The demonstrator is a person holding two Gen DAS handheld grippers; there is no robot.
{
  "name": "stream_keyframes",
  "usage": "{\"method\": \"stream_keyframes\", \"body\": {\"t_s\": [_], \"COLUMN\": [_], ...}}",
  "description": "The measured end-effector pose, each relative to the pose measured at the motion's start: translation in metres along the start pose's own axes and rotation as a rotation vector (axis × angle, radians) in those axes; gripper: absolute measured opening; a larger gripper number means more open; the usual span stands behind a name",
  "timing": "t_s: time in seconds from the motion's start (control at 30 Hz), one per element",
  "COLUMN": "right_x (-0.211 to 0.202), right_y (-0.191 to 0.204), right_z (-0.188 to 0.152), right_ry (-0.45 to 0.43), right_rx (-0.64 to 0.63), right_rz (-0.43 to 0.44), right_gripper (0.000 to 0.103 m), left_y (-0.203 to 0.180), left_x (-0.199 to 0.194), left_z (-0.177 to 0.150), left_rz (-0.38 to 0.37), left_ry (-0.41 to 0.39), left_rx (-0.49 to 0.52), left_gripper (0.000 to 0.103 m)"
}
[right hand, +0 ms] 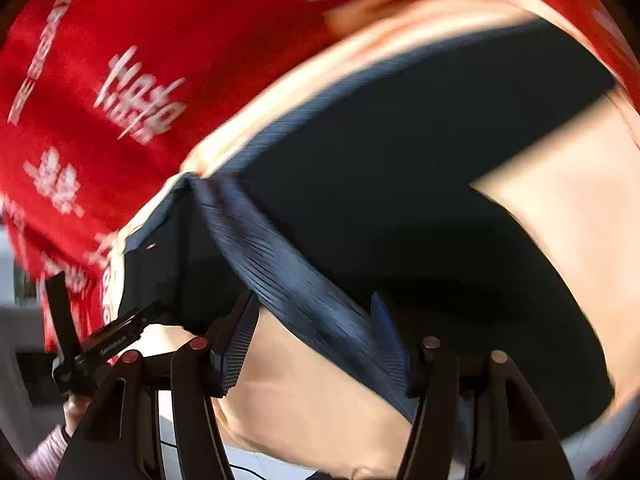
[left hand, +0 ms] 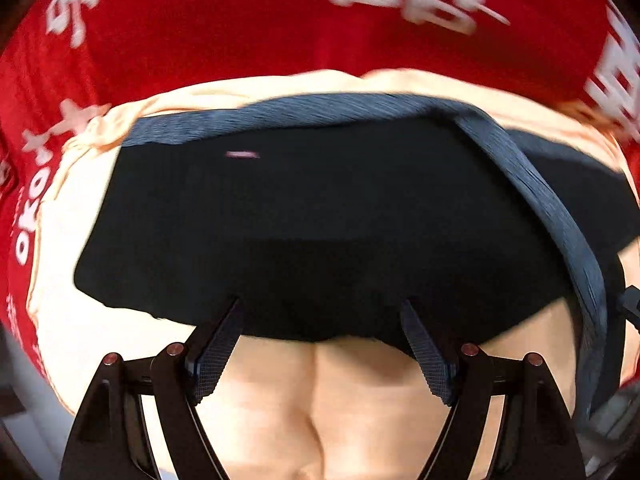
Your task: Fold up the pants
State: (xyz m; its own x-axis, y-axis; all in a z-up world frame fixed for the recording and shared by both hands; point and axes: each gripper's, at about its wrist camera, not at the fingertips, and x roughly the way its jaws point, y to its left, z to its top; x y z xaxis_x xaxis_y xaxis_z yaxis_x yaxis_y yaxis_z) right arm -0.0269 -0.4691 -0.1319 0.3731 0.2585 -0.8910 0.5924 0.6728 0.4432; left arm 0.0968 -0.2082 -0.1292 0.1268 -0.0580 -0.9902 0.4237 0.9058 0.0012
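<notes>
Across a red cloth (left hand: pixel 248 20) with white lettering, a peach sheet (left hand: pixel 360 400); on that, dark pants (left hand: pixel 320 220), folded over once, ribbed waistband (left hand: pixel 532 184) running along the far edge and bending down the right side. Both views smeared by motion blur.

Above the near edge of the pants: left gripper (left hand: pixel 322 344), jaws wide, nothing between them, pads clear of the fabric. At the waistband corner: right gripper (right hand: pixel 316 344), jaws parted about halfway, band (right hand: pixel 300 280) passing between them but not visibly pinched. Left of it in the right view, the other tool, with a hand and a pale sleeve (right hand: pixel 52 448) below.

Risks, as judged from here: waistband corner springing back and opening the fold once left free; a closing jaw catching the peach sheet together with the pants and dragging both; a grab on one layer only, skewing the next fold; fast travel snagging a fingertip in the ribbing.
</notes>
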Motion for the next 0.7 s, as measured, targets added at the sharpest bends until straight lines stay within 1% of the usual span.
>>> {"method": "stream_keyframes", "body": {"t_s": [0.13, 0.2, 0.27, 0.3, 0.4, 0.47, 0.53, 0.6, 0.63, 0.7], "right_x": [-0.025, -0.036, -0.046, -0.050, -0.055, -0.054, -0.051, -0.046, -0.042, -0.033], "right_y": [-0.043, -0.065, -0.085, -0.094, -0.116, -0.129, -0.141, -0.150, -0.153, -0.162], "right_z": [-0.042, -0.068, -0.092, -0.103, -0.127, -0.141, -0.151, -0.157, -0.159, -0.159], "right_ry": [-0.038, -0.050, -0.063, -0.068, -0.069, -0.063, -0.051, -0.040, -0.032, -0.011], "right_rx": [0.092, 0.147, 0.182, 0.194, 0.224, 0.241, 0.257, 0.258, 0.257, 0.250], "right_rz": [-0.080, -0.103, -0.122, -0.138, -0.163, -0.162, -0.151, -0.137, -0.130, -0.098], "right_gripper": [0.062, 0.062, 0.062, 0.062, 0.062, 0.062, 0.062, 0.062, 0.062, 0.062], "left_y": [-0.031, -0.049, -0.067, -0.082, -0.111, -0.132, -0.142, -0.158, -0.167, -0.185], "left_x": [-0.006, -0.013, -0.017, -0.023, -0.033, -0.037, -0.034, -0.021, -0.016, -0.006], "left_z": [-0.020, -0.031, -0.040, -0.046, -0.058, -0.064, -0.056, -0.048, -0.049, -0.048], "left_rz": [-0.061, -0.113, -0.148, -0.173, -0.254, -0.290, -0.311, -0.337, -0.346, -0.341], "left_ry": [0.001, -0.008, -0.003, 0.003, 0.019, 0.019, 0.030, 0.046, 0.051, 0.053], "left_rx": [0.053, 0.086, 0.121, 0.135, 0.170, 0.199, 0.210, 0.208, 0.203, 0.197], "left_gripper": [0.081, 0.081, 0.081, 0.081, 0.081, 0.081, 0.081, 0.081, 0.081, 0.081]}}
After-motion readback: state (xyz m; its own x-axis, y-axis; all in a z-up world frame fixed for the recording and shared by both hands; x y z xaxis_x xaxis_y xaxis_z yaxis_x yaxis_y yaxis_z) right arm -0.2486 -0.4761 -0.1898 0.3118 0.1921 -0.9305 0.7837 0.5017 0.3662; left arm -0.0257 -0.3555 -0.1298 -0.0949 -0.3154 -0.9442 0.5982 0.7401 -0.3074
